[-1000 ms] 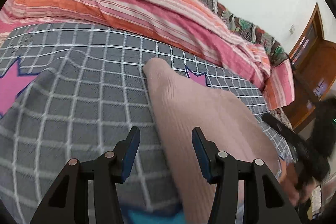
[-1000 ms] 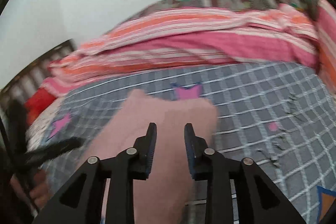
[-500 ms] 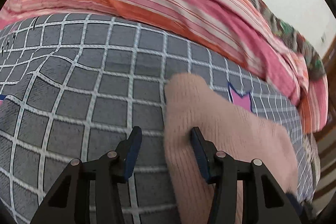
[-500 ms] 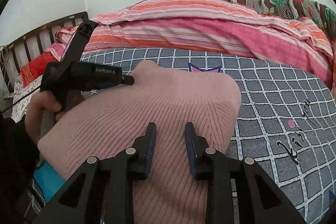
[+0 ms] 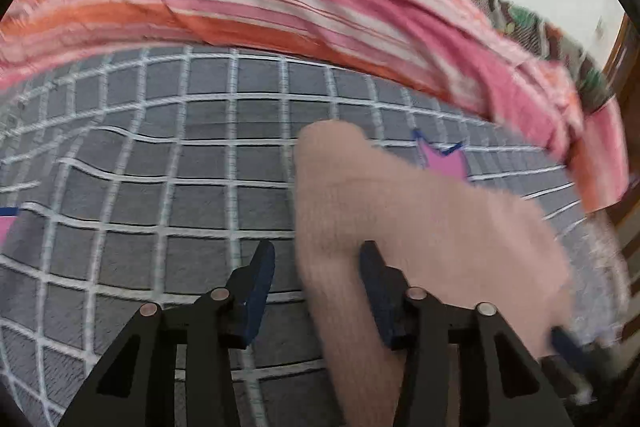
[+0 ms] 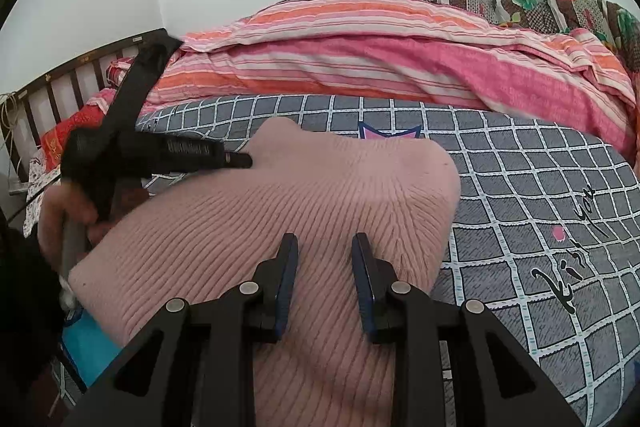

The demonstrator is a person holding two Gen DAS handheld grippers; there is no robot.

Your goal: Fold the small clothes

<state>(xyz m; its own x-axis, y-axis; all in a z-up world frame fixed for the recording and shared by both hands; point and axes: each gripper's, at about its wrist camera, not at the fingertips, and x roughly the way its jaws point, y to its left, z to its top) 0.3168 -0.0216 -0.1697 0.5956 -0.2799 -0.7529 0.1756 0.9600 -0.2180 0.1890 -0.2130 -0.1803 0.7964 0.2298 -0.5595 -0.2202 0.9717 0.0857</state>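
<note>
Clearly, the risk now sits at our left gripper (image 5: 316,267). Its jaws stand apart and have just been closing a little, with the left edge of the pink ribbed knit garment (image 6: 280,227) between them: the right finger lies on the knit, the left one over the bare grey checked bedsheet (image 5: 160,167). If they close here, we judge they may pinch the sheet together with the knit, or take only one layer, and the fold would come out crooked.

Our right gripper (image 6: 325,259) hovers low over the middle of the garment, jaws a little apart, and no fabric is visibly pinched between them. Should it press while the left one pulls, the soft knit could stretch and bunch.

The garment lies spread on the sheet directly under and ahead of both grippers, with the striped pink and orange quilt (image 6: 380,59) well beyond it.

Compared with a second ago, the left gripper has come nearer to the garment's far corner and lower, and the right view, then blurred, is now sharp and steady.
</note>
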